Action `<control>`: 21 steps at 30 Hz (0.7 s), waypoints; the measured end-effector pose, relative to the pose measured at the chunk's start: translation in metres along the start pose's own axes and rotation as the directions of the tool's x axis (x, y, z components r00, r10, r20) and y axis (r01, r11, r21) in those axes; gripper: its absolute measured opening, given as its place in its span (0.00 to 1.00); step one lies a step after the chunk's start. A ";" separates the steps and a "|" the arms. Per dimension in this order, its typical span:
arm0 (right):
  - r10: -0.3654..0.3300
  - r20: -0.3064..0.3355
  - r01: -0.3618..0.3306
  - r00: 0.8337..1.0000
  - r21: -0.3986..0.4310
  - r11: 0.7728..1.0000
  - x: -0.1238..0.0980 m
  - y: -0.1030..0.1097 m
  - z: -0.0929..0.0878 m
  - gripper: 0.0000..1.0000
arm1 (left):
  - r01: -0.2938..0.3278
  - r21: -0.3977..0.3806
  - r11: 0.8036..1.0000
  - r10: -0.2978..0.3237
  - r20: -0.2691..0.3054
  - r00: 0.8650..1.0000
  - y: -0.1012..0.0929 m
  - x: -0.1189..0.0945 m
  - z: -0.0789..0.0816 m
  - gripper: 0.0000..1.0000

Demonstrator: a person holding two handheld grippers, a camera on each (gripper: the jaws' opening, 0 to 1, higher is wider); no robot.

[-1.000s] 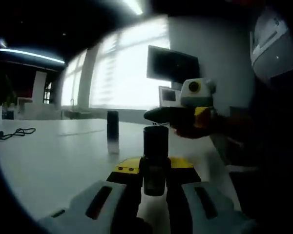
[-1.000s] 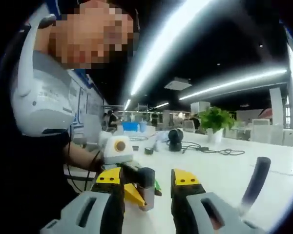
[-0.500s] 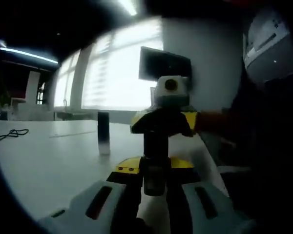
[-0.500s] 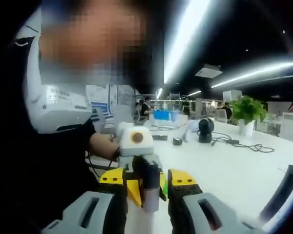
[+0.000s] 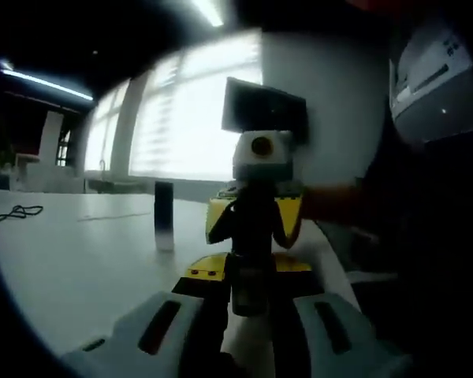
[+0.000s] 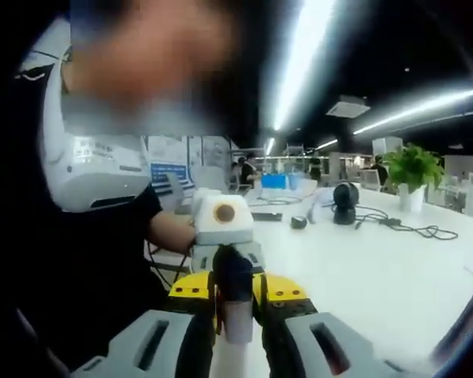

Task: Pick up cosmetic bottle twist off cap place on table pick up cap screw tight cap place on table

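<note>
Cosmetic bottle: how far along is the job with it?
Done: the cosmetic bottle is picked up, clamped in the left gripper. In hand: the right gripper is shut on its cap, which sits on the bottle. Left, probably: twisting it off, setting down, recapping, placing on the table.

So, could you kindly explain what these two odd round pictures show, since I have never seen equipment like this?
A person holds a two-jaw hand tool in each hand, and each carries a fisheye camera looking along its jaws. In the left gripper view, the left gripper clamps the cosmetic bottle upright, while the right gripper closes on the dark cap from beyond. The right gripper view looks back at the same bottle and cap between its own jaws. Below lies a white table, where a second dark bottle stands; farther off sit cables and a potted plant.
</note>
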State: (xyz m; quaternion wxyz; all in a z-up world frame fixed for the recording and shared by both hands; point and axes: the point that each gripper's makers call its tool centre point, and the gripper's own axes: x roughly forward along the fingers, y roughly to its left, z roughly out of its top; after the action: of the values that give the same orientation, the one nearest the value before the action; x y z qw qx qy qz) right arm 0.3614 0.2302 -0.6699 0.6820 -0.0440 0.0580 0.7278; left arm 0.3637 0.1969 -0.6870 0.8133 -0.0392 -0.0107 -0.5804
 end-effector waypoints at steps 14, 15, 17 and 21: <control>-0.033 0.015 0.034 0.999 -0.024 0.999 0.003 -0.001 -0.001 0.10 | -0.023 0.006 1.000 0.023 -0.002 1.000 0.004 -0.001 -0.002 0.09; -0.044 0.015 0.045 0.999 -0.027 0.999 0.003 -0.002 -0.001 0.09 | -0.026 0.006 1.000 0.026 -0.002 1.000 0.004 -0.001 -0.002 0.09; -0.067 0.015 0.068 0.998 -0.037 0.997 0.004 -0.003 -0.001 0.09 | -0.036 0.007 0.999 0.036 -0.002 0.999 0.006 -0.001 -0.002 0.09; -0.125 0.013 0.126 0.992 -0.050 0.991 0.005 -0.006 -0.002 0.09 | -0.064 0.027 0.998 0.064 -0.008 0.998 0.010 -0.001 -0.003 0.08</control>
State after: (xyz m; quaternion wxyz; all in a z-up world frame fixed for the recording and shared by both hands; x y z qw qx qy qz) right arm 0.3675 0.2350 -0.6724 0.7253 -0.0613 0.0334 0.6849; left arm 0.3726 0.2012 -0.6903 0.8319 -0.0261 -0.0138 -0.5541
